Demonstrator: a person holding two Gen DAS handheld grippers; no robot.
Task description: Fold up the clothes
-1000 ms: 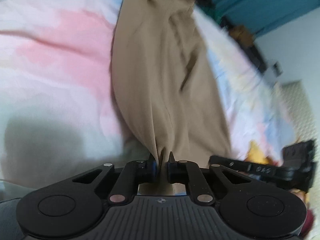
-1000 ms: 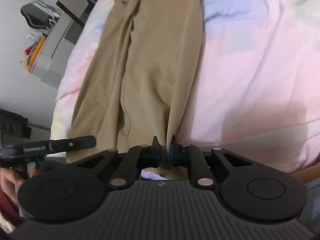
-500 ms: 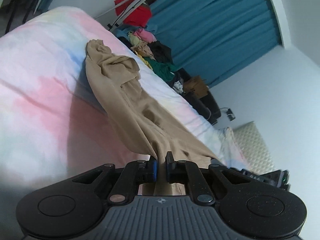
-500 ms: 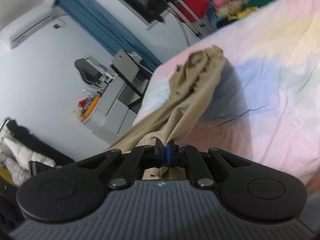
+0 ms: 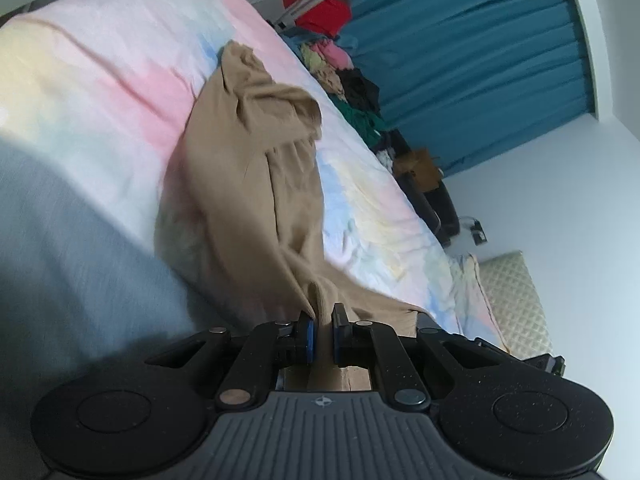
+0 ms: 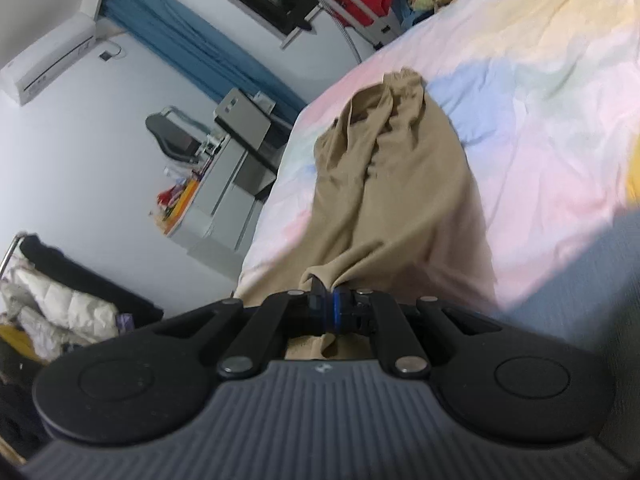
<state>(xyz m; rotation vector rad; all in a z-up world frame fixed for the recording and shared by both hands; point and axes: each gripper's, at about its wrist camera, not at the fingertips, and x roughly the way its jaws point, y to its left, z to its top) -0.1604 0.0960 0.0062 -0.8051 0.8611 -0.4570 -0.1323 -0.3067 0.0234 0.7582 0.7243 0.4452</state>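
Bed (image 5: 120, 60) is seen in both views, covered by a pastel tie-dye sheet (image 6: 540, 80) in pink, blue and yellow. Teal curtain (image 5: 480, 60) is seen beyond the bed in the left view; a clothes pile (image 5: 340, 68) lies at the far bed edge. In the right view a grey drawer unit (image 6: 228, 184) and a wall air conditioner (image 6: 48, 64) are seen to the left of the bed.

Tan trousers (image 5: 248, 168) are laid lengthwise on the sheet, far end bunched and creased, long folds running toward the cameras. Near end is lifted off the sheet and pulled up to both grippers. Same garment is seen in the right view (image 6: 392, 184), narrowing to a gathered fold at the fingers.

Left gripper (image 5: 322, 334): jaws nearly closed, a thick fold of tan fabric is clamped between the blue-faced pads (image 5: 308, 336); a narrow gap is filled by cloth.

Right gripper (image 6: 329, 312): jaws closed tighter, a thinner bunch of the same fabric is pinched, cloth seen spilling over the left finger.

Both views are motion-blurred at the edges.
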